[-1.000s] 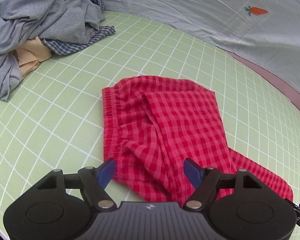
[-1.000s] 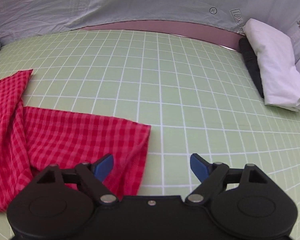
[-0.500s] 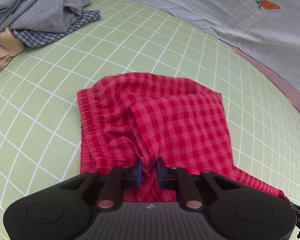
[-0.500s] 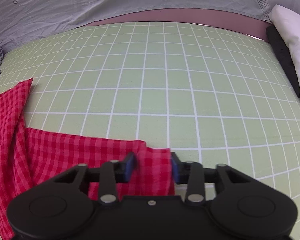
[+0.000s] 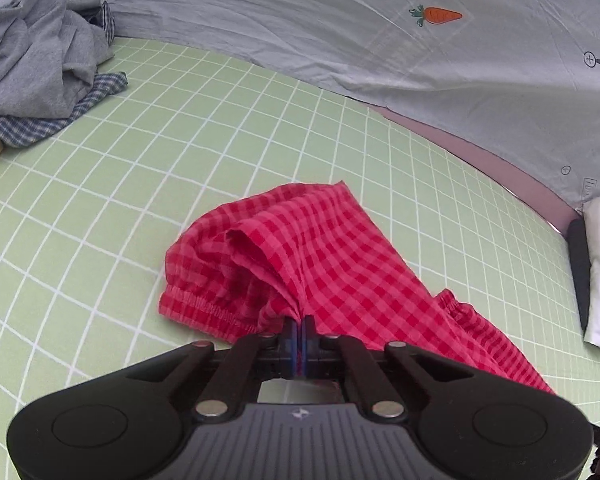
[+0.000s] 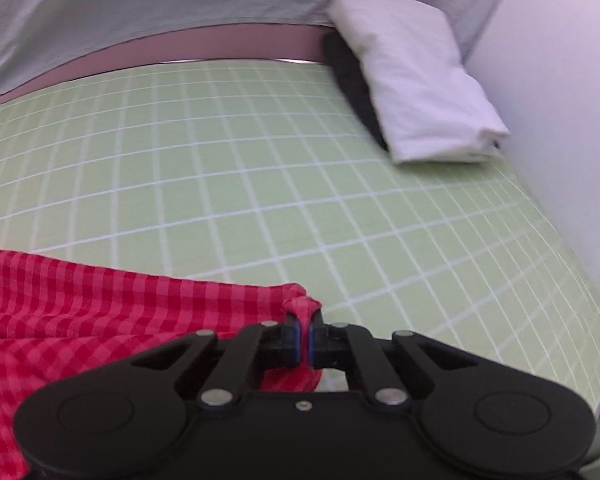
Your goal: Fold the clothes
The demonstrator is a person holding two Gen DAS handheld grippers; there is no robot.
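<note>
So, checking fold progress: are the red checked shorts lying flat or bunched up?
Bunched. The red checked shorts hump in loose folds, pinched by the left claw and the right claw.

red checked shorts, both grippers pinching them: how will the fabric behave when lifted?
Likely floppy: the red checked shorts bunch into folds where the left gripper pinches. Probably light: the cloth looks thin. The unheld middle will likely sag between the left gripper and the right gripper, which grips only a small tuft.

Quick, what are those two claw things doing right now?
Left gripper: closed on the red checked cloth shorts.
Right gripper: closed on the same shorts' edge.
</note>
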